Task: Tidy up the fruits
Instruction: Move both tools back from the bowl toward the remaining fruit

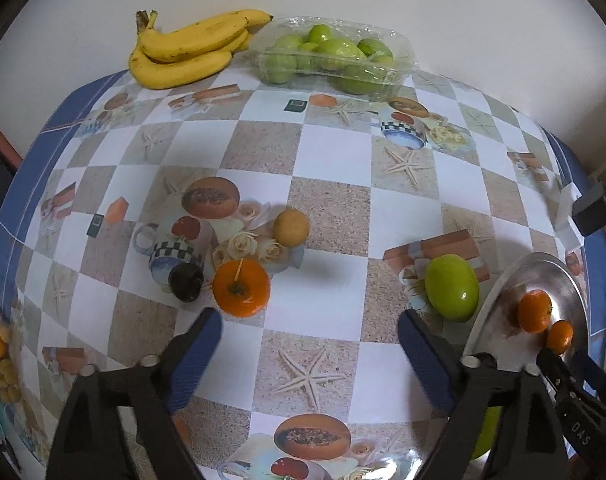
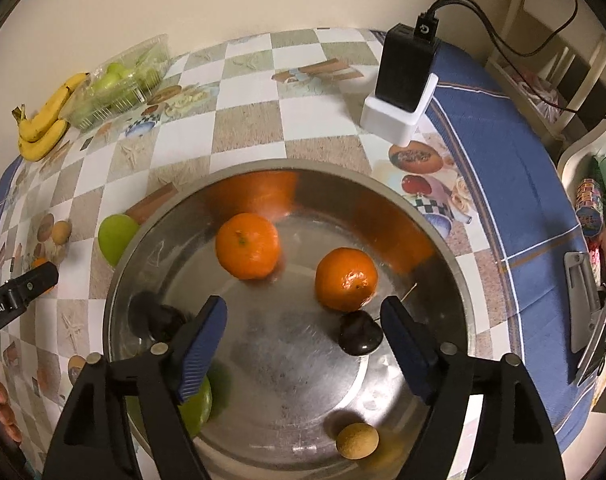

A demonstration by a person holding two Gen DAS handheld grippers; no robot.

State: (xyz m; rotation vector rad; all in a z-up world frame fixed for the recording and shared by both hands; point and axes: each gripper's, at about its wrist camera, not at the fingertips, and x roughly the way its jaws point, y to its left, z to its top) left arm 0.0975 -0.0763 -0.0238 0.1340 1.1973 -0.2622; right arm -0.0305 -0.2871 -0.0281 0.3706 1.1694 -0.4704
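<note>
My left gripper point(image 1: 309, 320) stands open over the tablecloth with nothing between its jaws. Just beyond its left finger lie an orange point(image 1: 242, 288) with a stalk and a dark fruit point(image 1: 187, 283); a small brown fruit point(image 1: 291, 227) is farther off. A green fruit point(image 1: 451, 287) lies beside the steel bowl point(image 1: 543, 268). My right gripper point(image 2: 303, 308) hangs open and empty above the bowl point(image 2: 459, 264). In the bowl are two oranges point(image 2: 247, 245) point(image 2: 346, 278), two dark fruits point(image 2: 359, 333) point(image 2: 163, 320), a green fruit point(image 2: 199, 404) and a brown one point(image 2: 357, 440).
Bananas point(image 1: 183, 50) and a clear box of green fruits point(image 1: 335, 56) sit at the table's far edge against the wall. A black device on a white stand point(image 2: 407, 76) is beyond the bowl. The table's blue border drops off to the right, where clutter lies.
</note>
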